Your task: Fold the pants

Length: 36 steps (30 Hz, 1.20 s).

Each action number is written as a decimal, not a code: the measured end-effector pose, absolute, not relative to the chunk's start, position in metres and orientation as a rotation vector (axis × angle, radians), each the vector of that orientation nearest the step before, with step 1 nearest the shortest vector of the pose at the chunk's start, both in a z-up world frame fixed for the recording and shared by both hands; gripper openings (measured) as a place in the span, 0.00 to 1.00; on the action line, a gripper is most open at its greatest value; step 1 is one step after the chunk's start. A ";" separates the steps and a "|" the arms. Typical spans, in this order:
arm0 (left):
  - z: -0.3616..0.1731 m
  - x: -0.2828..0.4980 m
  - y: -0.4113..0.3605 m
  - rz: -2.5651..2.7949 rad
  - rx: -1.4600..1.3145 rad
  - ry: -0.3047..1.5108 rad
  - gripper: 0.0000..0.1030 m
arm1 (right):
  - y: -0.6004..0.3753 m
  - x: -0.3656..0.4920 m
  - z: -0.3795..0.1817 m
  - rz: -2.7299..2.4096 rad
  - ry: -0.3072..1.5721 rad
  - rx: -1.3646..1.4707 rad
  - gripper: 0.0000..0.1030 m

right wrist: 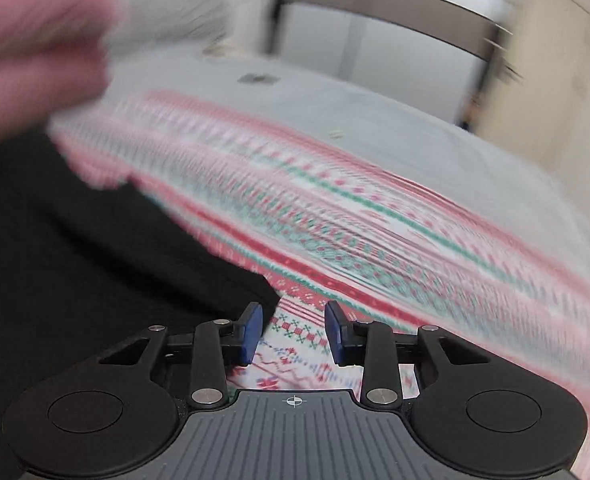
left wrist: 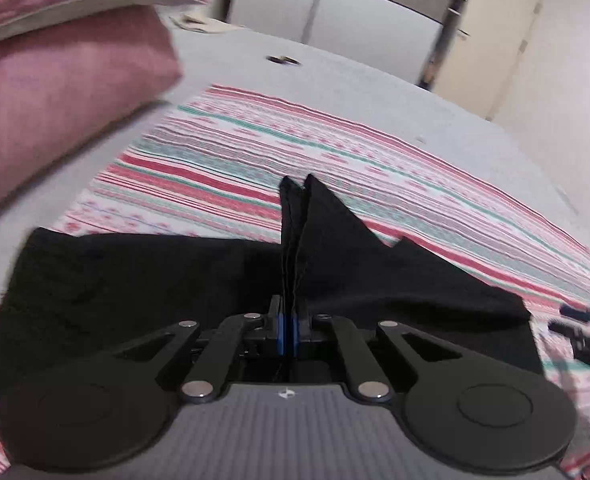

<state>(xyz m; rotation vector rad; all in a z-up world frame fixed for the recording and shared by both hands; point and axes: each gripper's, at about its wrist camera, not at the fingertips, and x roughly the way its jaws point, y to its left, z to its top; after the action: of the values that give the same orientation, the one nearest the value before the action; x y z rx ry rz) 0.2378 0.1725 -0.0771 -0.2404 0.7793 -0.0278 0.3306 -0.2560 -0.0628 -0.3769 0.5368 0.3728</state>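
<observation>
Your left gripper is clamped tight on the black pants: blue fingers nearly together, a pinched fold of fabric between them. That fold stands up from the grip in two thin upright layers, peaking just ahead of the fingers.

The rest of the pants spreads out left and right of the grip, lying on the striped red, green and white blanket. The right end of the cloth tapers to a corner near the right edge of the left wrist view, where part of your right gripper shows, just beside that corner. Can't tell from that view if it touches the fabric.

Right wrist view is heavily motion-blurred. Your right gripper has its blue fingers clearly apart, nothing between them; only patterned blanket shows through the gap. It holds nothing. The pants fill the lower left of that view, their edge ending just beside the left finger. Contact there: can't tell.

The blanket lies on a bed with a pale grey sheet. Two pink pillows sit stacked at the far left of the bed, apart from the pants. A small dark item lies on the sheet past the blanket, too small to identify. Behind the bed: a dark-framed panel and a cream door.
</observation>
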 end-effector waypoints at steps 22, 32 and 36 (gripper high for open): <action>-0.081 0.249 0.179 0.057 -0.270 0.790 0.28 | -0.181 0.369 -0.102 0.552 0.485 -0.784 0.00; -0.078 0.247 0.183 0.055 -0.302 0.779 0.28 | -0.184 0.372 -0.103 0.529 0.518 -0.772 0.17; -0.078 0.247 0.183 0.078 -0.279 0.770 0.28 | -0.188 0.380 -0.105 0.521 0.528 -0.717 0.14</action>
<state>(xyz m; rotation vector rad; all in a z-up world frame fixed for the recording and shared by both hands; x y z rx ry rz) 0.2469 0.1826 -0.0777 -0.2786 0.7704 0.0783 0.3796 -0.1877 -0.1048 -0.7166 0.5280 0.5211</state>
